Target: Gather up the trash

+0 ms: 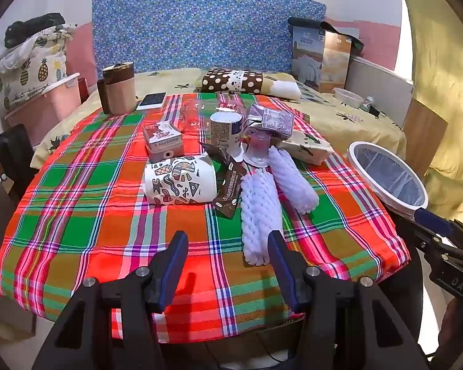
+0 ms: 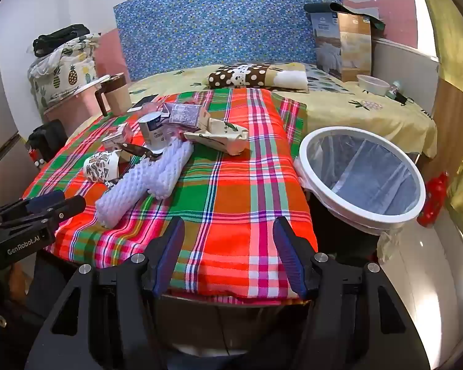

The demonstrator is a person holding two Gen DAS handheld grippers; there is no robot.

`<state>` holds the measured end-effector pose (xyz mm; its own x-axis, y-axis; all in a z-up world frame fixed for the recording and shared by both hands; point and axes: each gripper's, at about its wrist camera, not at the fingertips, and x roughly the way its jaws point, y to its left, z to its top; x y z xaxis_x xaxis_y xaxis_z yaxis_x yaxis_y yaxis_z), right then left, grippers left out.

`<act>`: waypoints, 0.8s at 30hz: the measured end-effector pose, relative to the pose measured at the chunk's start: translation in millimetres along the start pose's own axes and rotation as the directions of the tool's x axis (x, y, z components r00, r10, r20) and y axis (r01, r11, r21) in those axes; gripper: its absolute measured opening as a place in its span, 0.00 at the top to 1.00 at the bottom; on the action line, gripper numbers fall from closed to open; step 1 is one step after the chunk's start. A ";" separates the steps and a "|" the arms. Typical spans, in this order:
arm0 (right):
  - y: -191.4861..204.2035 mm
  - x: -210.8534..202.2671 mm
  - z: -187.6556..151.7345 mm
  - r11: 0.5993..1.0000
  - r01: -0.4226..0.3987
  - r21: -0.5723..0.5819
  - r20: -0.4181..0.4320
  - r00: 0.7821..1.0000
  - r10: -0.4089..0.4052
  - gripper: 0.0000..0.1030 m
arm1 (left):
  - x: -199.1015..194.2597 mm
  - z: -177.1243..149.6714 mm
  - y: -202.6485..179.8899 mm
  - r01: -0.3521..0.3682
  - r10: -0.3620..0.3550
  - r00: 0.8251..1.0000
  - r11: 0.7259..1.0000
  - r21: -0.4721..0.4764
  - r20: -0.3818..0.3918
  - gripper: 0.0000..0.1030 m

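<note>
Trash lies piled on a plaid-covered table (image 1: 77, 215): two white foam nets (image 1: 259, 212), a patterned paper cup (image 1: 182, 182) on its side, a brown wrapper (image 1: 228, 182), a small carton (image 1: 163, 141), a white cup (image 1: 225, 132), a purple carton (image 1: 271, 120) and a clear plastic cup (image 1: 257, 151). The nets also show in the right wrist view (image 2: 145, 178). My left gripper (image 1: 228, 240) is open and empty, just in front of the near foam net. My right gripper (image 2: 228, 228) is open and empty over the table's front edge. A white-rimmed trash bin (image 2: 362, 178) with a liner stands right of the table.
A beige mug (image 1: 118, 91) and a phone (image 1: 152, 100) sit at the table's far left. Behind is a bed (image 2: 370, 114) with a dotted pillow (image 1: 231, 81), a box (image 1: 321, 58) and a bowl (image 1: 348, 97). A pink storage bin (image 1: 46, 104) stands at left.
</note>
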<state>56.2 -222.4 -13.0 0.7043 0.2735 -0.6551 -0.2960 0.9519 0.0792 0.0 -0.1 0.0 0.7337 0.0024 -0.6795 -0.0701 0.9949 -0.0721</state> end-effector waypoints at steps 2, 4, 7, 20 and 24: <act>0.0 -0.2 0.1 1.000 -0.001 0.001 -0.001 1.000 0.001 0.41 | 0.2 0.2 0.0 -0.001 0.001 1.000 1.000 0.001 -0.008 0.48; -0.3 -0.2 0.1 1.000 -0.004 0.003 -0.001 1.000 0.004 0.41 | 0.1 0.2 0.0 -0.002 0.002 1.000 1.000 0.002 -0.006 0.48; -0.6 -0.4 0.3 1.000 -0.005 0.005 -0.003 1.000 0.005 0.41 | 0.1 0.1 0.0 -0.002 0.002 1.000 1.000 0.002 -0.008 0.48; -1.3 1.2 0.7 1.000 -0.003 0.006 -0.002 1.000 0.003 0.41 | -0.6 0.1 0.1 -0.001 0.001 1.000 1.000 0.003 -0.011 0.48; -0.6 0.8 0.7 1.000 -0.003 0.006 -0.003 1.000 0.003 0.41 | 2.9 -1.9 -0.4 -0.001 0.001 1.000 1.000 0.004 -0.010 0.48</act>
<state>57.4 -222.6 -13.0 0.7016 0.2758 -0.6570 -0.2943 0.9519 0.0854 0.8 -0.6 -3.3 0.7266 0.0021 -0.6871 -0.0680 0.9953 -0.0690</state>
